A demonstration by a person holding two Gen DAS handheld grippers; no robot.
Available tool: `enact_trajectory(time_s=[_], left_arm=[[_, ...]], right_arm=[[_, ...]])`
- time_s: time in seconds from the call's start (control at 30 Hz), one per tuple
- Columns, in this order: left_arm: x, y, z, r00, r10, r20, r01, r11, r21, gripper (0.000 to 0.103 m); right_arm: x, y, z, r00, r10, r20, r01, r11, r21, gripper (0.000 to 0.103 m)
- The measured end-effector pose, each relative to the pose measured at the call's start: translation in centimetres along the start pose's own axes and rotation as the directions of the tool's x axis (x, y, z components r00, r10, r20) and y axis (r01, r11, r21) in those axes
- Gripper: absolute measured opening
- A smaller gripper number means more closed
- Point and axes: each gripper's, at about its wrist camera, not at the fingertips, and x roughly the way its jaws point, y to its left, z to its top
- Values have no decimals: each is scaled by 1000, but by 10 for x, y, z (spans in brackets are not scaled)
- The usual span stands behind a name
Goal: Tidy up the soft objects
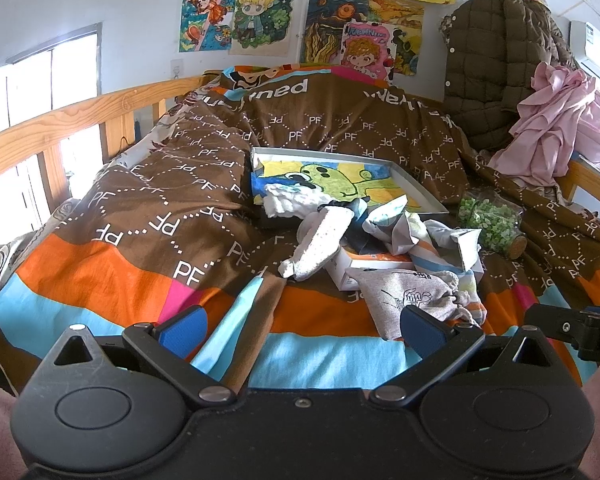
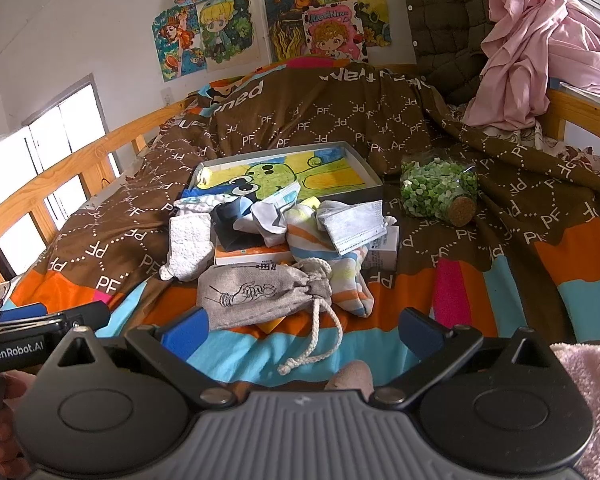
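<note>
Bed [image 2: 500, 280] piled with socks and a drawstring pouch [image 2: 260, 292]; both grippers' jaws spread, empty. Best pinch the pouch's body, not its loose cord.

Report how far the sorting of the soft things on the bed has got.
Nothing looks sorted yet. The grey drawstring pouch, striped sock, face mask and white fuzzy sock lie jumbled in front of the shallow box, which is nearly empty. In hand: nothing; the left gripper and right gripper are both open and hover short of the pile. The whole pile is left.
</note>
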Motion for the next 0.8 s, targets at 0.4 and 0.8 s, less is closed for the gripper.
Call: enact_trajectory(time_s=[0.4,0.8], left_arm=[[14,16,3,998,-28,-65,22,996,-90,102],[76,14,29,969,-160,-187,127,976,-175,102]], right_arm=[[10,0,6,997,-39,-61,38,999,-11,103],[49,-8,40,989,-54,-135,45,996,-75,103]])
